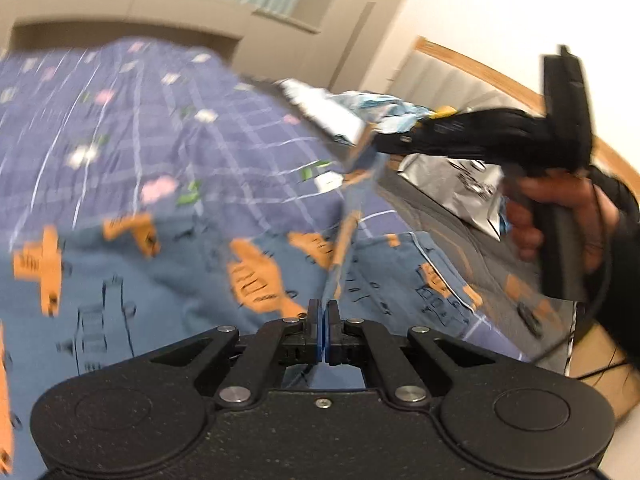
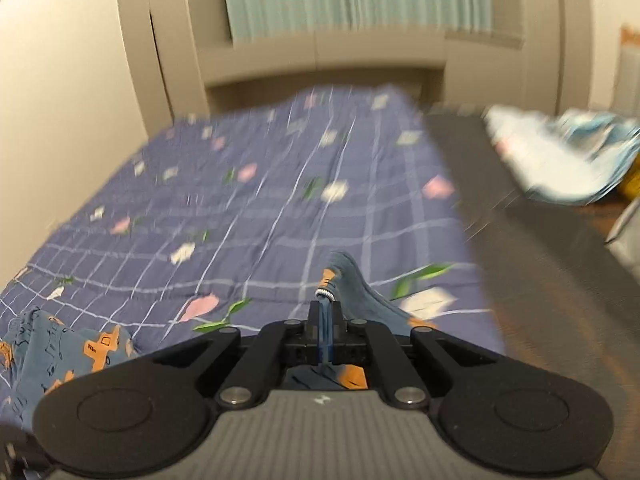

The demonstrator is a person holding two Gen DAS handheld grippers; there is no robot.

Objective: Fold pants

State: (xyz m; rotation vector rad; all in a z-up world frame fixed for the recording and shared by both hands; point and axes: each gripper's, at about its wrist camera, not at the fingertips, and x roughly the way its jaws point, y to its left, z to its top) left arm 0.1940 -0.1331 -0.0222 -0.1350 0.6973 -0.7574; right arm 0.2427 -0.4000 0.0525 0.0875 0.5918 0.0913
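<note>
Both grippers, left [image 1: 323,310] & right [image 2: 325,312], were clamped on the pants [image 1: 168,292]. A taut edge ran toward 1 o'clock between them, prob. to lift it clear of the quilt [image 2: 280,200] for folding.

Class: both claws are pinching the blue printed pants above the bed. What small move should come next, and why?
Probably carry both claws forward together and lower the held edge. The left claw and right claw are each shut on the pants, a stretch of cloth hangs between them, and the rest lies on the checked bedspread.
</note>
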